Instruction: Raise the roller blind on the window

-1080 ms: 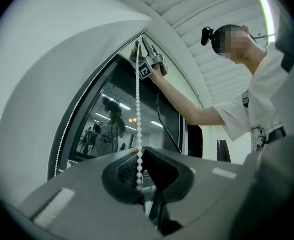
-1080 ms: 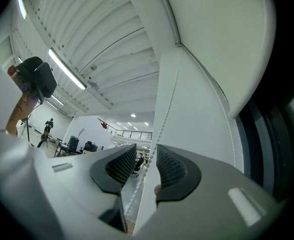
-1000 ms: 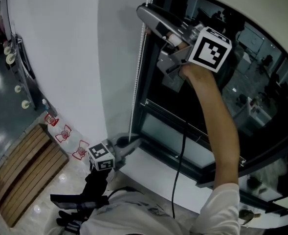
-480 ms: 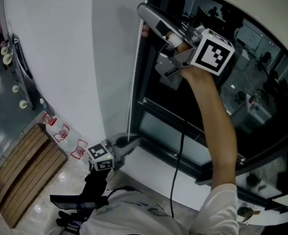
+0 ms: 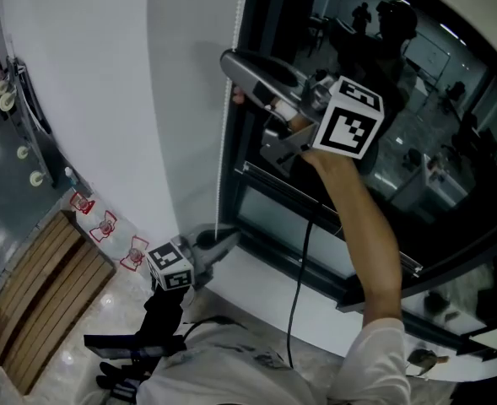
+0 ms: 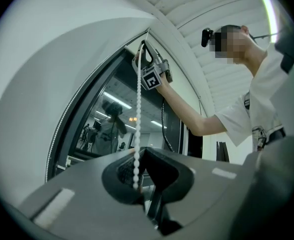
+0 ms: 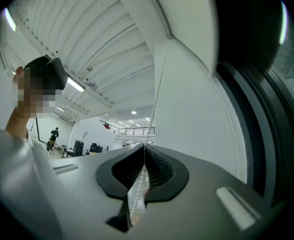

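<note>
Bead chain of the blind hangs as one thin white line down the left edge of the window, just beside the pale wall. Its long axis is close to vertical. The blind's fabric cannot be picked out in any view; the glass in view is dark and uncovered.

Both tools sit on that one line, one above the other. The right gripper is the upper one, held up on a raised arm near the top of the visible chain. In the right gripper view its jaws are pressed together with the beads running up out of the seam between them. The left gripper is the lower one, close above the white sill. Its own view shows its jaws also together, with the chain dropping straight into the seam and the right gripper directly up the line from it.

The coming move therefore probably turns on the chain's own axis: any pull has to run straight down it, not out into the room. The right gripper, being high, seems to have the long stroke below it. The left, near the sill, has little room to go lower and looks better placed to keep the chain taut. Whether this strand raises the blind cannot be told.
</note>
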